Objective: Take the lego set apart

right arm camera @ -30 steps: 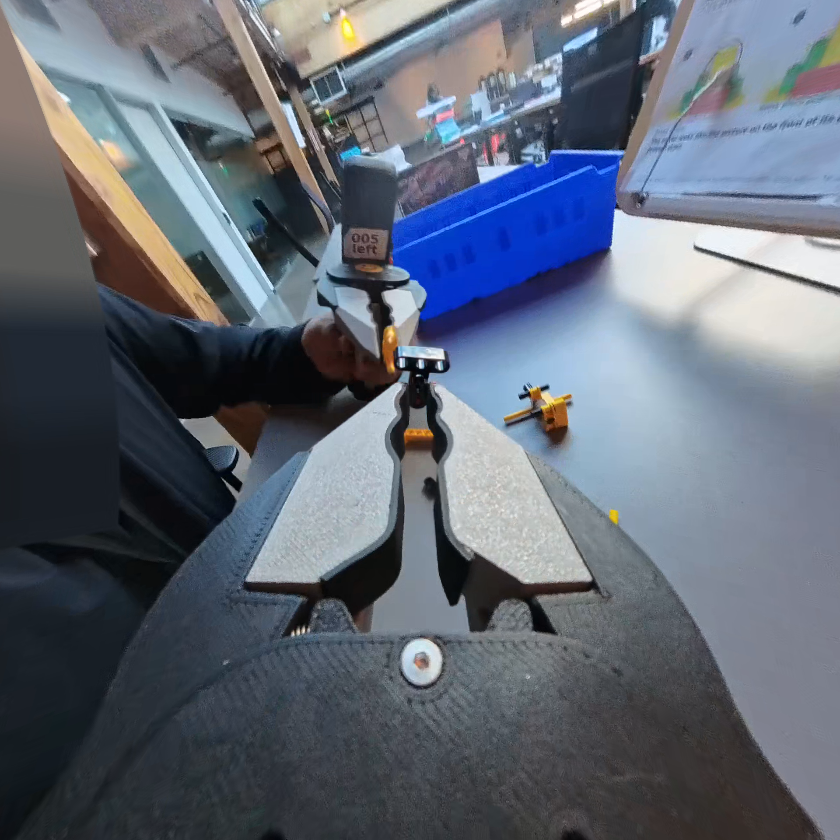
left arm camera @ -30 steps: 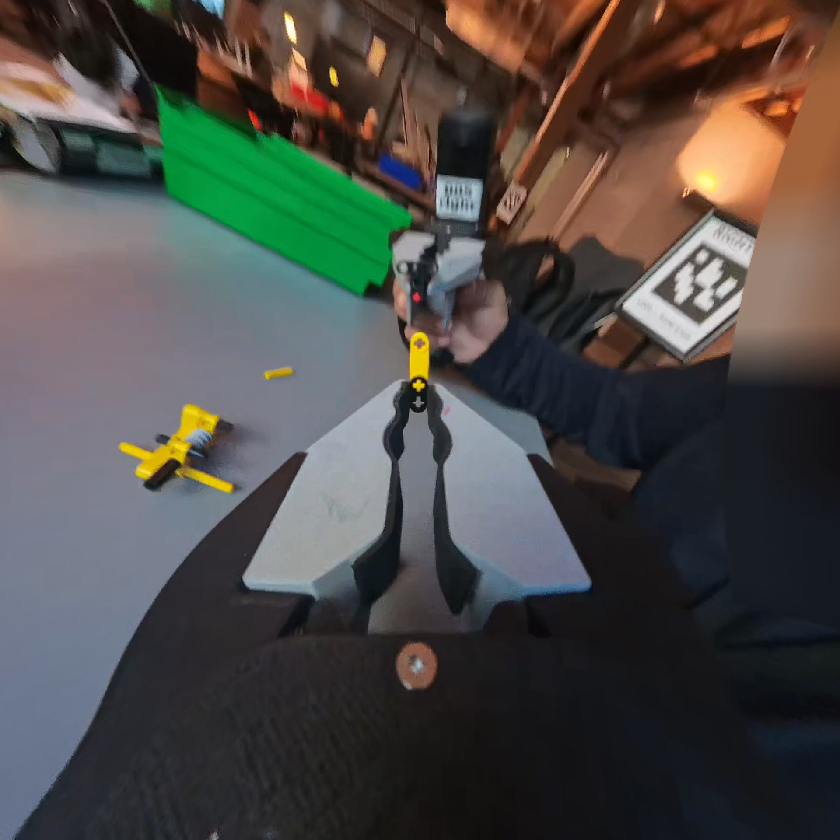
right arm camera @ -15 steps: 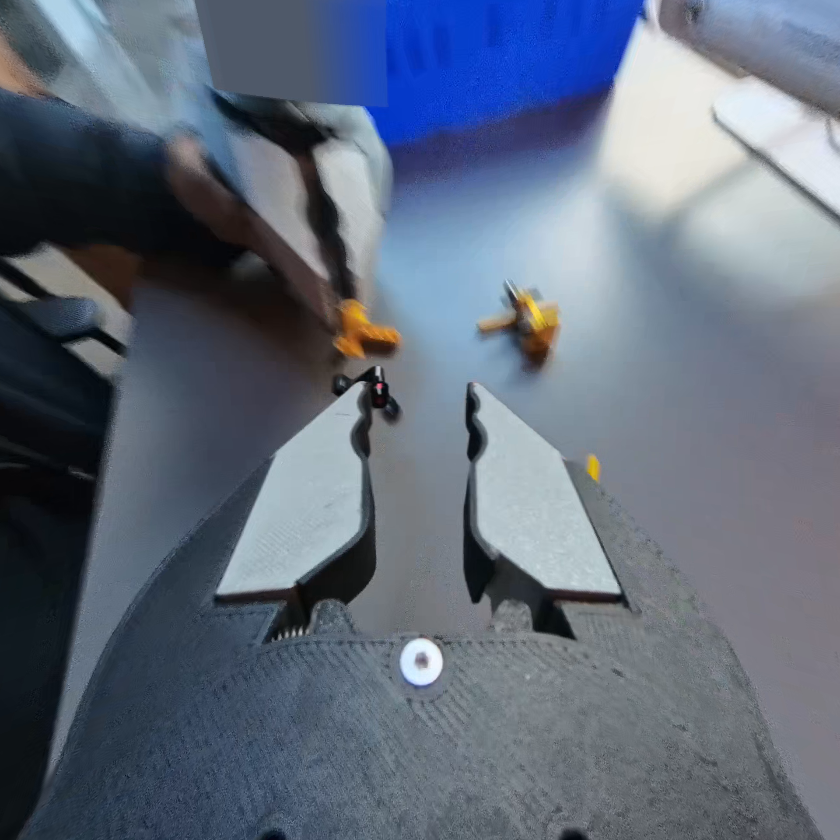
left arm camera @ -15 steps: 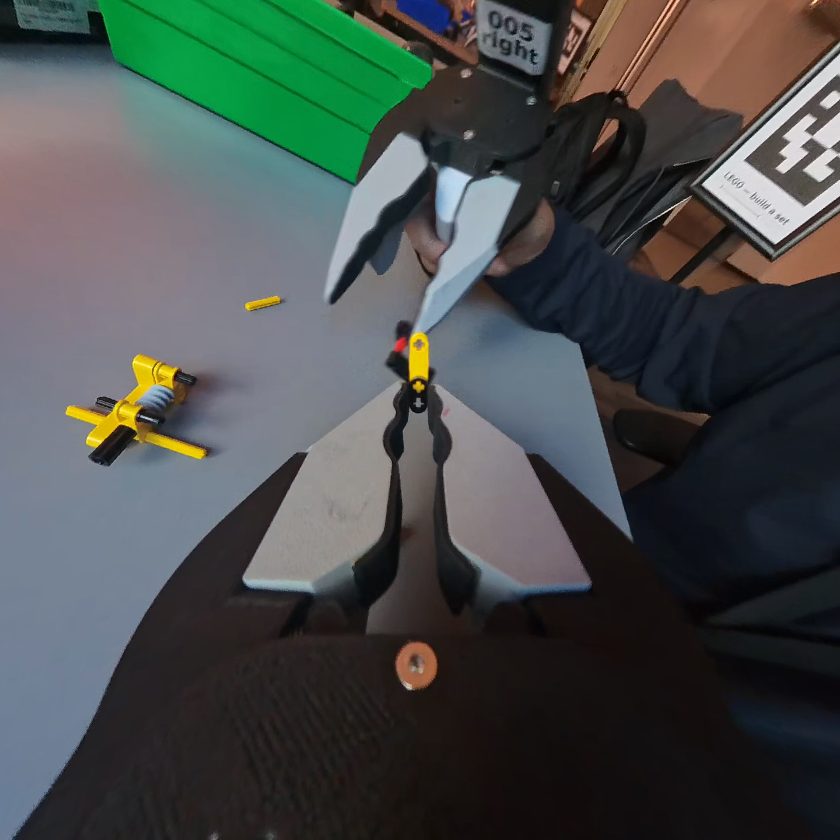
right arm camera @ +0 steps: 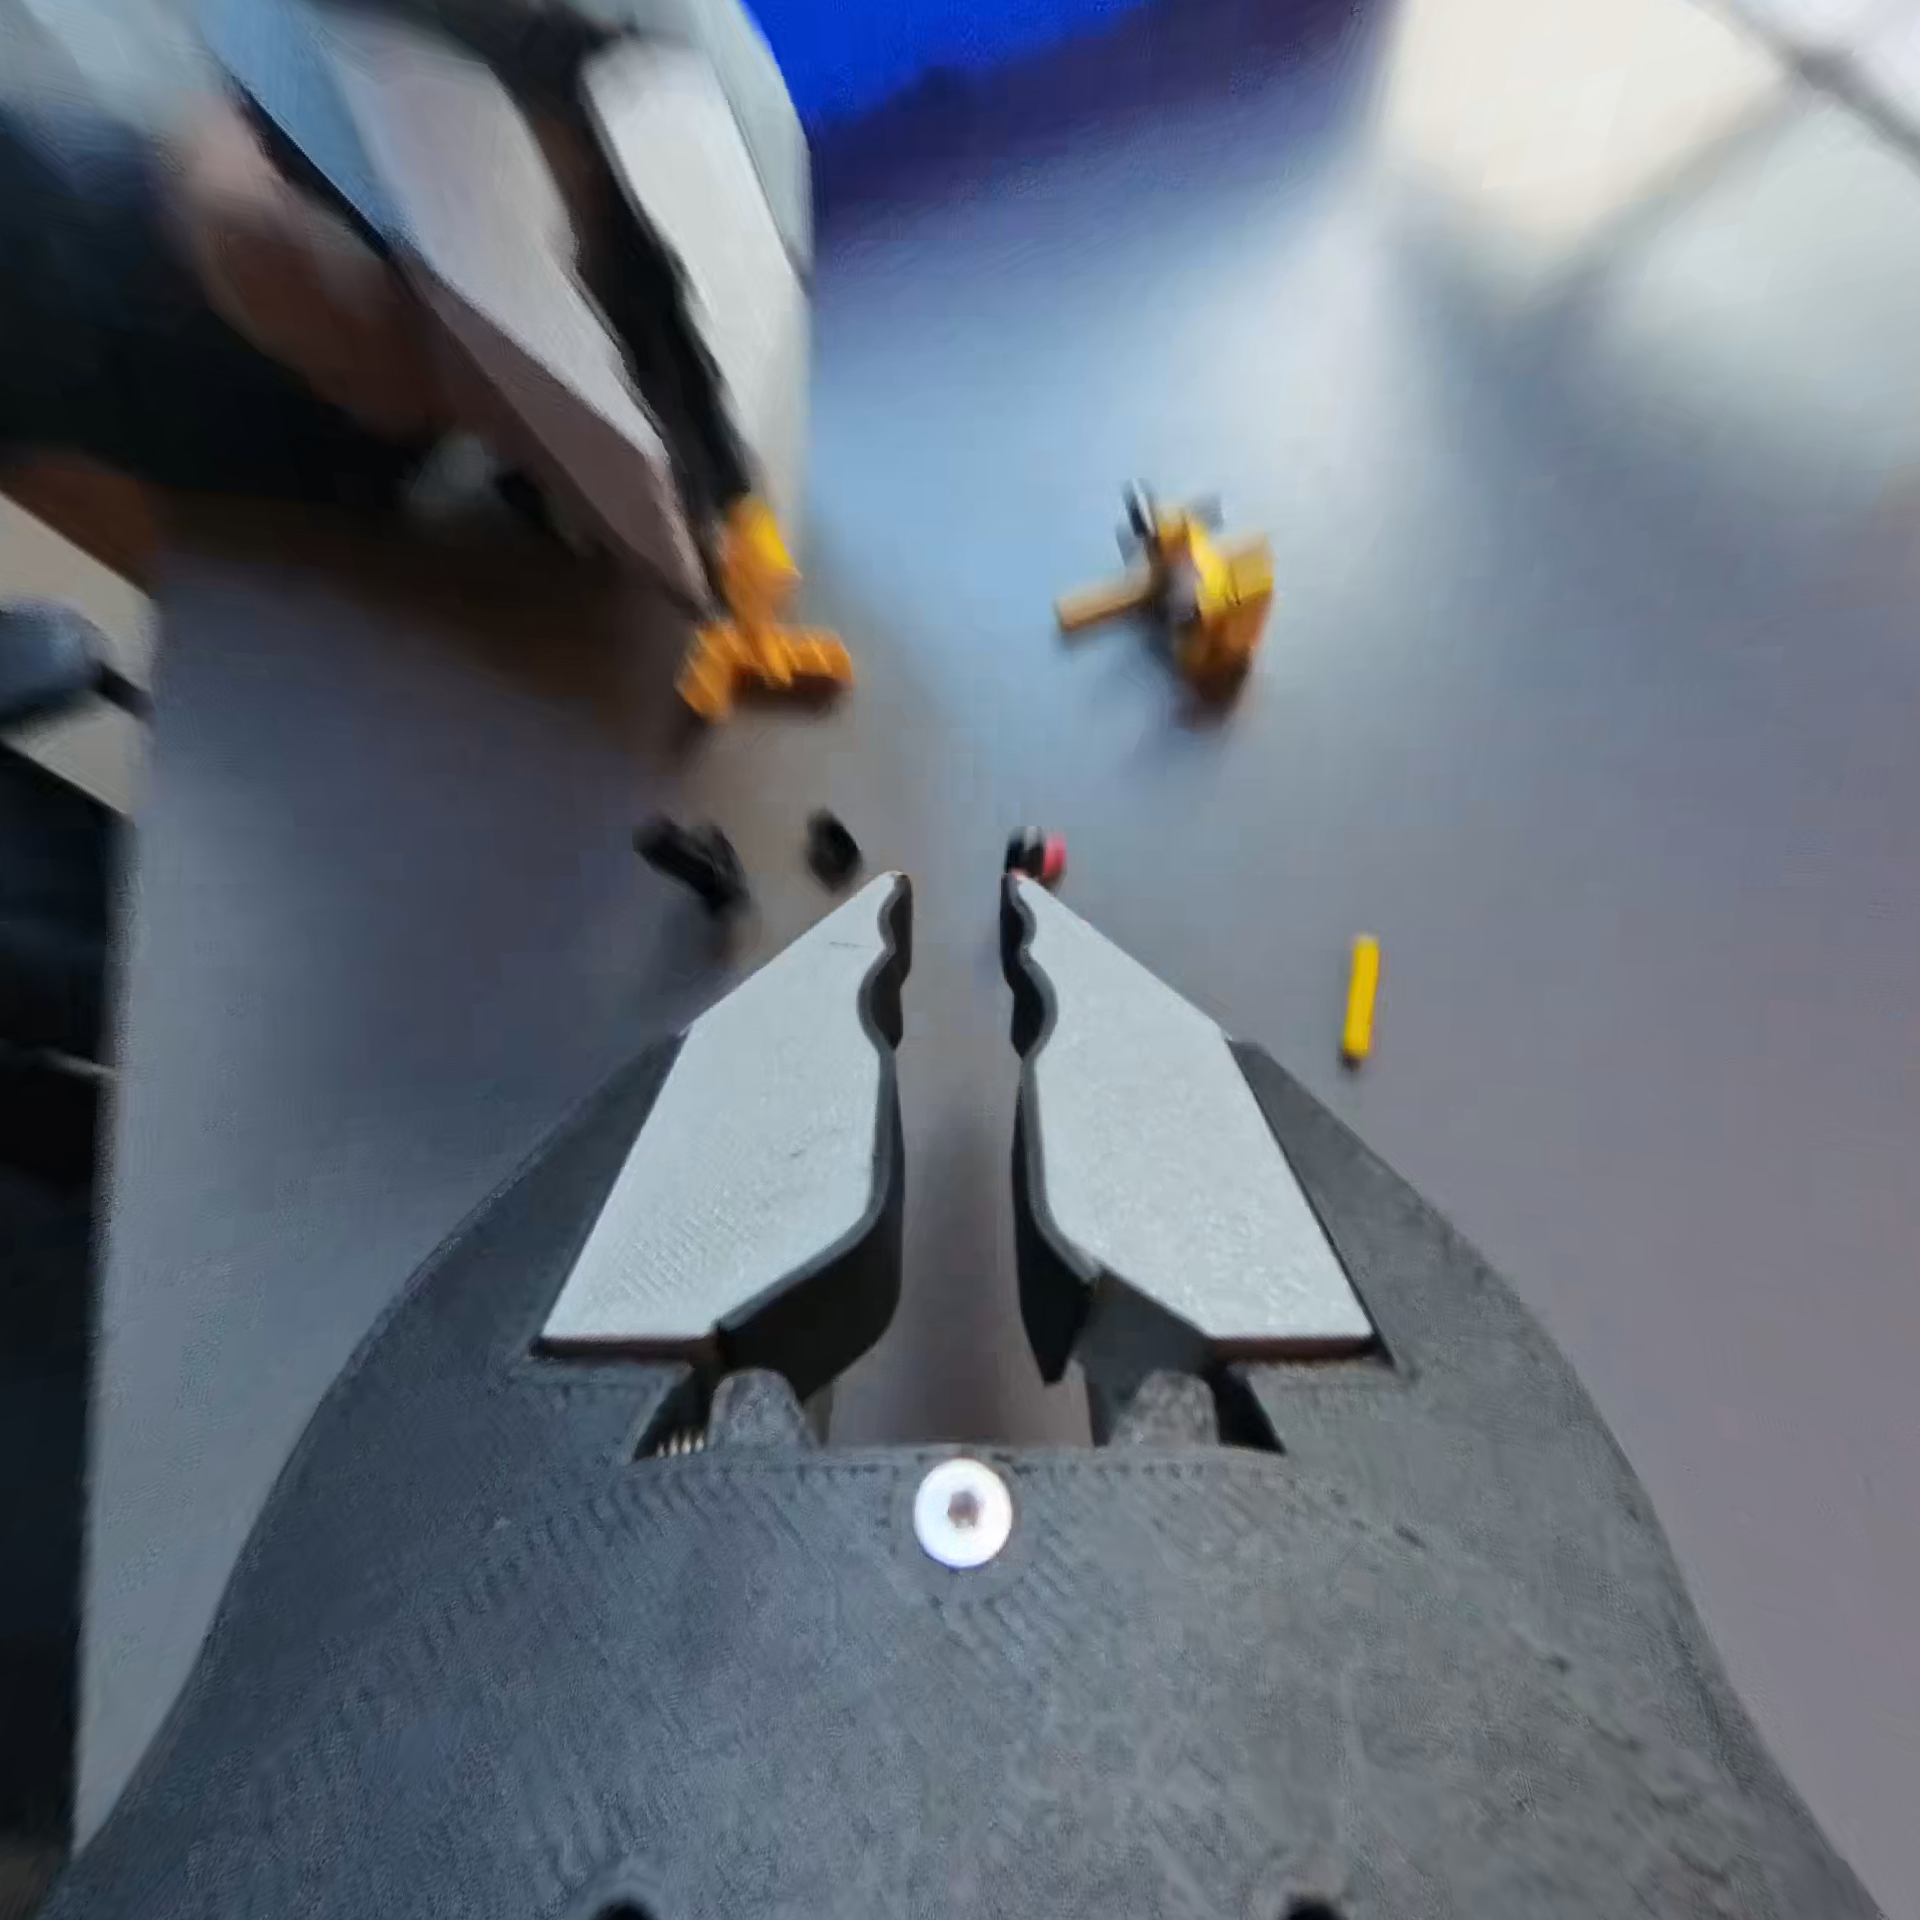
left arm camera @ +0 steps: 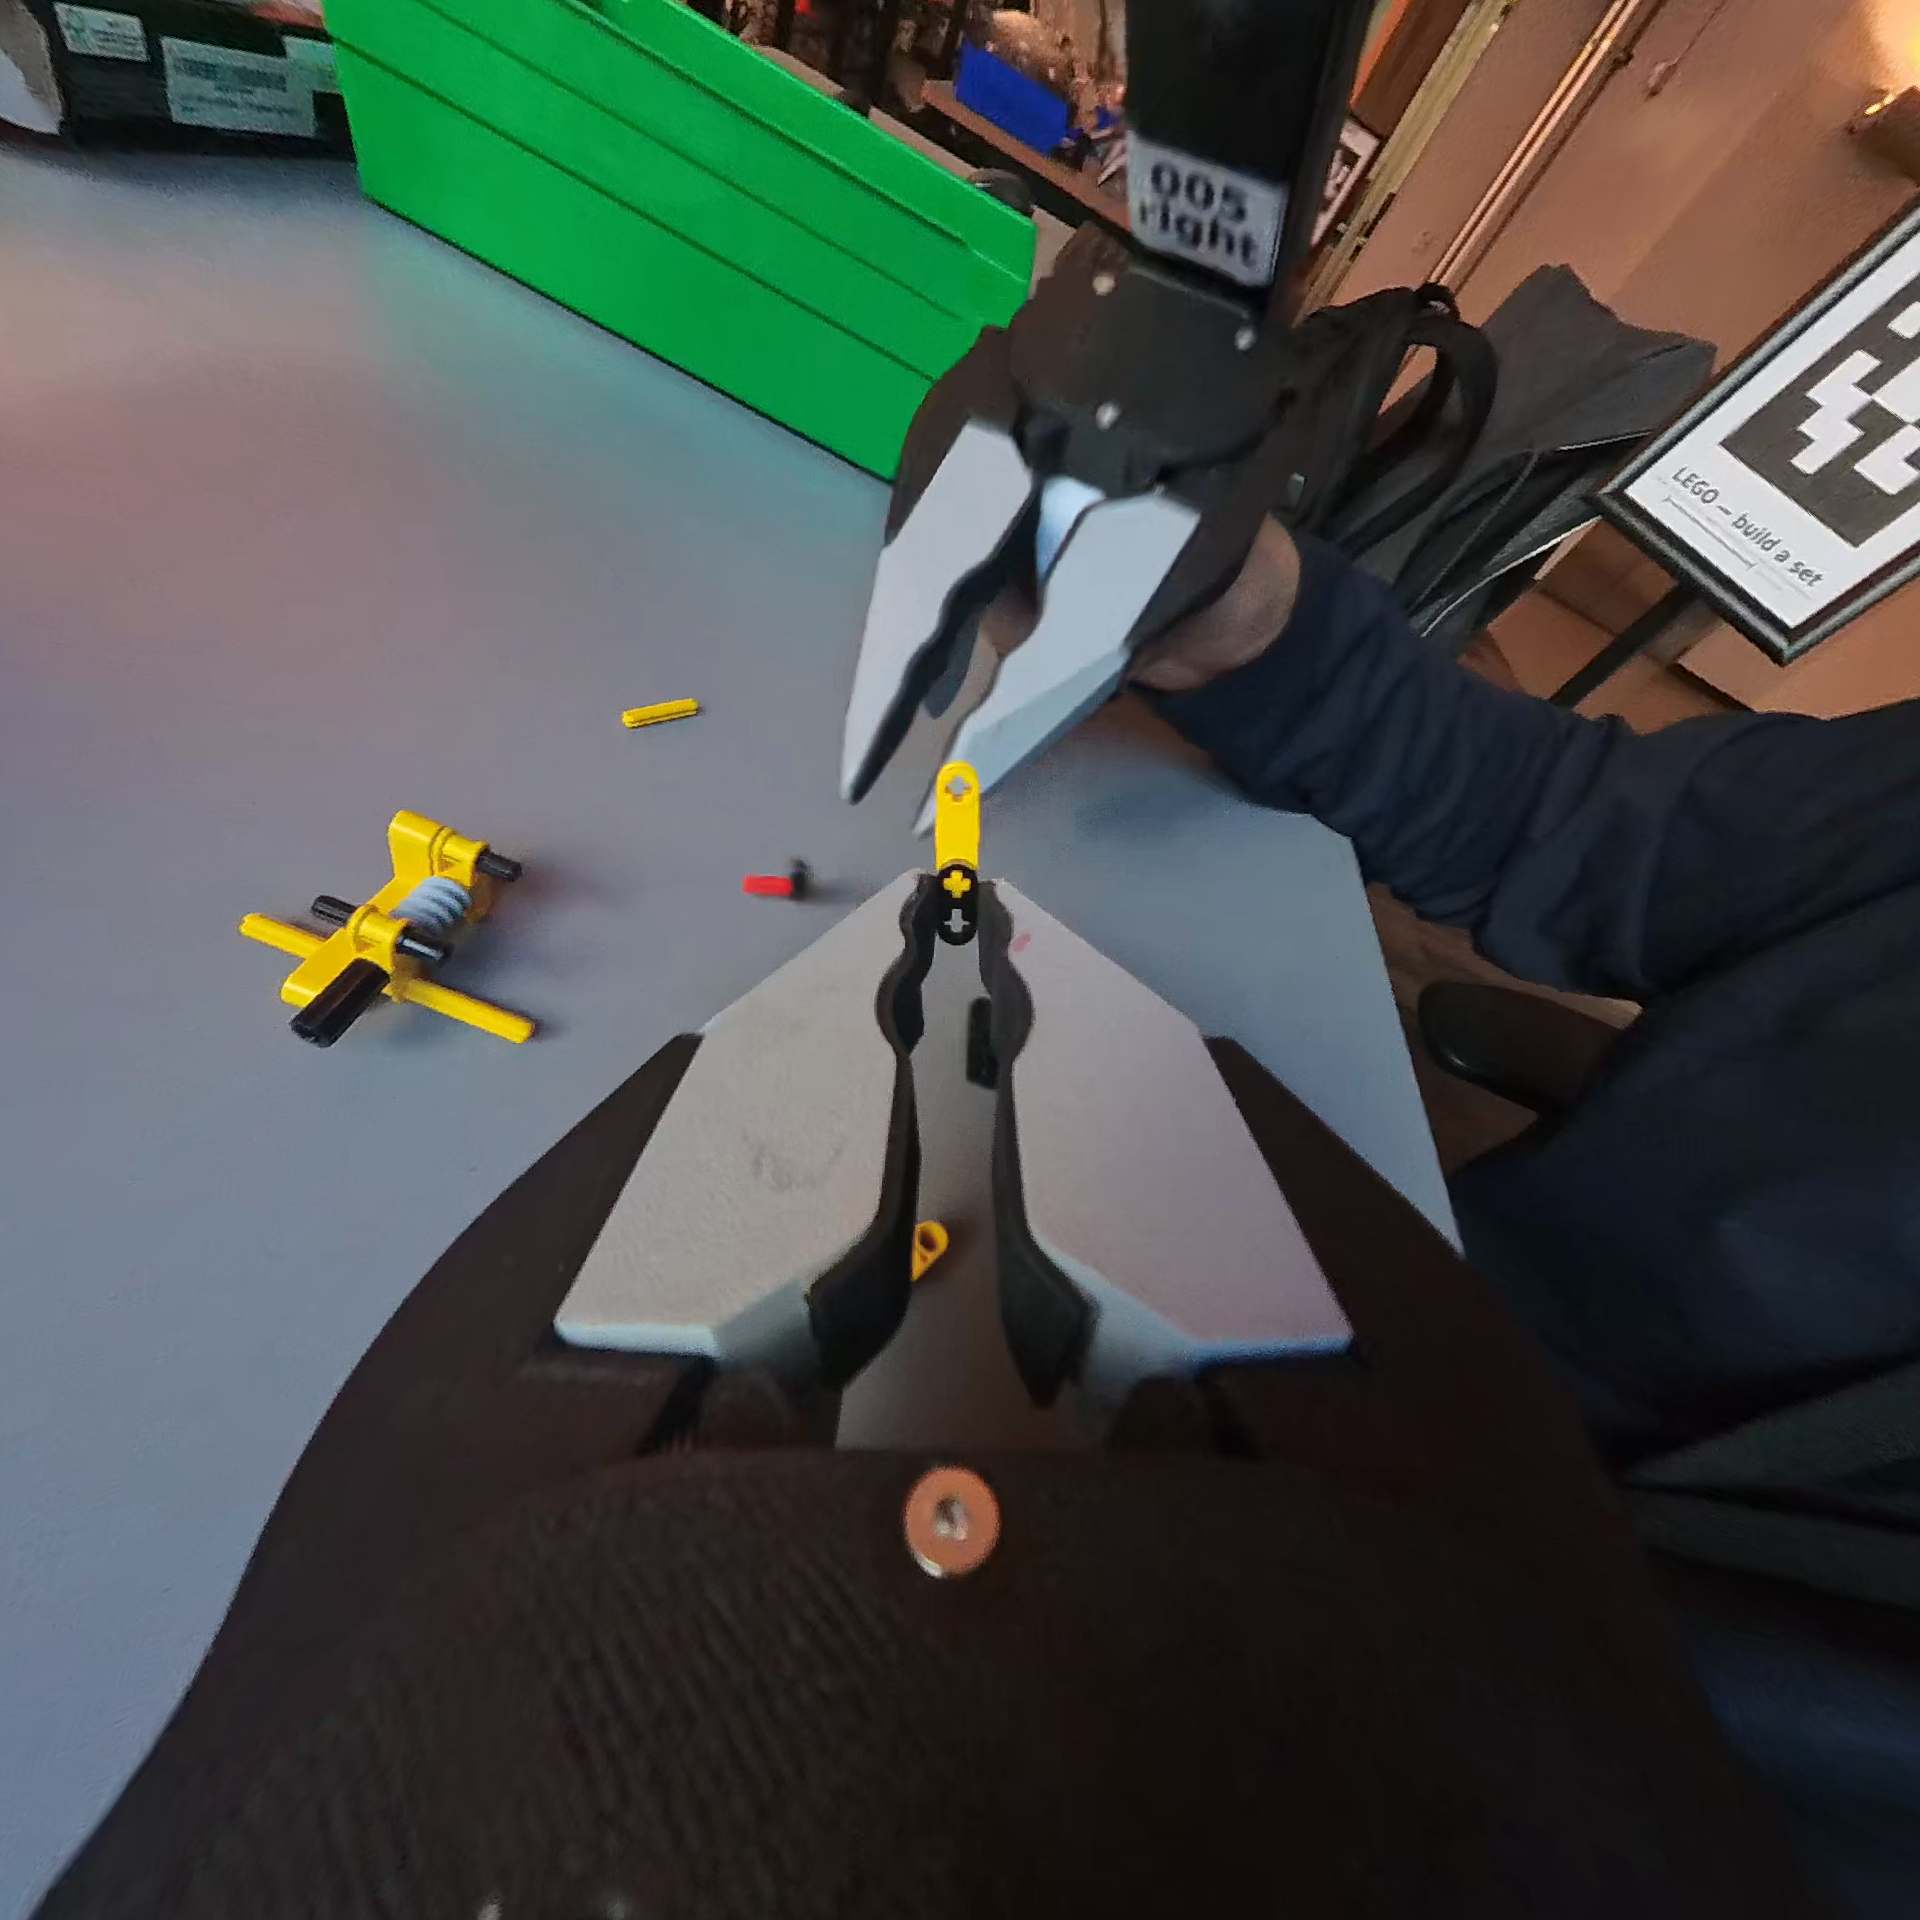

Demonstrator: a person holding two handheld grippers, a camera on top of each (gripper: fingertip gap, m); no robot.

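A yellow lego piece [left arm camera: 956, 821] is pinched at the tips of the left gripper [left arm camera: 954, 914], above the grey table [left arm camera: 312, 520]. The right gripper [right arm camera: 956, 883] is held spread and empty. A yellow lego assembly [left arm camera: 390, 930], a red pin [left arm camera: 774, 884] and a yellow axle [left arm camera: 660, 713] are seen lying apart on the table.

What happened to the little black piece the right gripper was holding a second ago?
The right gripper opened and let go. Small black pieces and a red-and-black pin now lie on the table. The right gripper tipped down toward them. The left gripper stays shut on the yellow beam, and the yellow assembly and loose yellow axle stayed where they were.
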